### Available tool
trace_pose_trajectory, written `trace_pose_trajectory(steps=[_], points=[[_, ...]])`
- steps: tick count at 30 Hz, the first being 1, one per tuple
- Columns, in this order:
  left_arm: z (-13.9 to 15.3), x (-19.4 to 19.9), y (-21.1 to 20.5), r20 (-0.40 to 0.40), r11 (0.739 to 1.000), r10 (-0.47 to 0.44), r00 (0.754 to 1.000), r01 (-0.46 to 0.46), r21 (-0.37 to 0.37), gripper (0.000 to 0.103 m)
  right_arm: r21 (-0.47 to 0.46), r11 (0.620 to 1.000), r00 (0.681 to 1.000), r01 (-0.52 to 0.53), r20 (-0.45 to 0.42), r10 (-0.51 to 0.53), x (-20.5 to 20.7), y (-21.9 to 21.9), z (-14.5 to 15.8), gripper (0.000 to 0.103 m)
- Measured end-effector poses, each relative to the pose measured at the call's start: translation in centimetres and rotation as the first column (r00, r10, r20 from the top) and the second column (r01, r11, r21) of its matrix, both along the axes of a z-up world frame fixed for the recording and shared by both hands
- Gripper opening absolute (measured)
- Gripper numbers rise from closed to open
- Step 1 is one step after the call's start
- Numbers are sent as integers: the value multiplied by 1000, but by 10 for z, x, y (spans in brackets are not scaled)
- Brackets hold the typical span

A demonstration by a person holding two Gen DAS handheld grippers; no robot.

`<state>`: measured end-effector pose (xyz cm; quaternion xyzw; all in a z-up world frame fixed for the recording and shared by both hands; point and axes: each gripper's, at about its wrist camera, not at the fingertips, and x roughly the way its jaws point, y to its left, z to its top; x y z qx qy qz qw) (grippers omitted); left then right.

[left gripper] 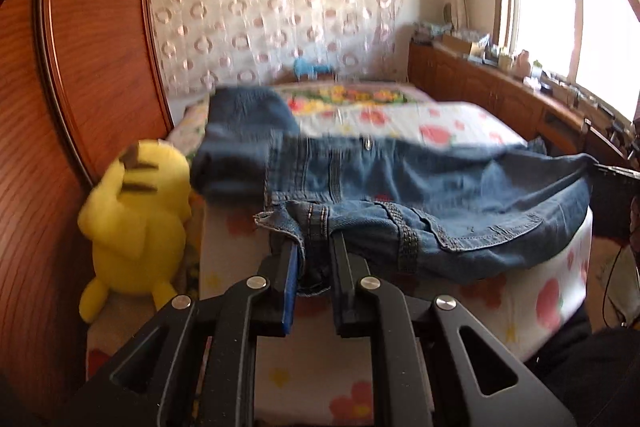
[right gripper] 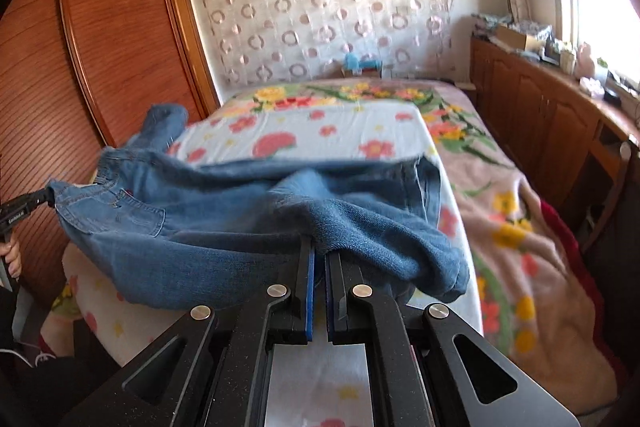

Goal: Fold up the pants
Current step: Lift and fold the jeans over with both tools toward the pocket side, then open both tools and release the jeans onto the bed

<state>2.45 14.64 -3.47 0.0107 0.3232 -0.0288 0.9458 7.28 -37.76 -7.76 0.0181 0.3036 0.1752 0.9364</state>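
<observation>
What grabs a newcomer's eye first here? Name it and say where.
The blue jeans come first, stretched across the near end of the floral bed, the left claw shut on the waistband end and the right claw shut on the other end. Next is the yellow plush at the bed's left side by the wooden wardrobe. The bright window glares on the right.

Bed's far half [right gripper: 320,131] open for passing; yellow plush [left gripper: 136,223] + wardrobe [left gripper: 80,75] crowd left edge.

Left gripper [left gripper: 312,247] black, silver screws; blue pads [right gripper: 309,291]; sleeve perhaps dark.
</observation>
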Motion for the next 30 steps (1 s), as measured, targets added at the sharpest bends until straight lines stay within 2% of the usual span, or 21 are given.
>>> trace_pose_trajectory(steps=[5,10,13,15,17,20,21,25,28,30], points=[[-17,2,-4,-44,1000,12,999,-11,12,17,-1,1000,999,-1,-54,1,13,7,-2,3],[-15,-2,-1,-47,1000,16,999,-16,8,27,-19,1000,998,-11,-69,9,4,11,18,3],[-12,-8,3,-31,1000,18,999,-17,14,38,-21,1000,997,-12,-74,10,4,14,20,3],[-9,-13,4,-14,1000,18,1000,-18,12,51,-29,999,997,-12,-77,10,5,15,19,4],[-5,-15,6,-1,1000,23,1000,-23,8,56,-35,999,997,-14,-76,11,2,15,21,5],[-3,-13,4,13,1000,16,1000,-16,-10,79,-46,999,998,-3,-67,0,-3,16,21,8],[-4,-11,2,16,1000,8,1000,-7,-14,82,-47,999,998,2,-61,-5,-5,15,23,12],[-13,2,-11,-8,999,-15,1000,15,-39,82,-53,998,999,28,-37,-30,-14,8,24,15],[-19,16,-29,-15,997,-46,999,46,-55,82,-67,997,999,48,-13,-49,-16,6,30,23],[-21,23,-41,-12,996,-67,998,66,-56,82,-72,996,998,58,-1,-58,-15,4,33,32]])
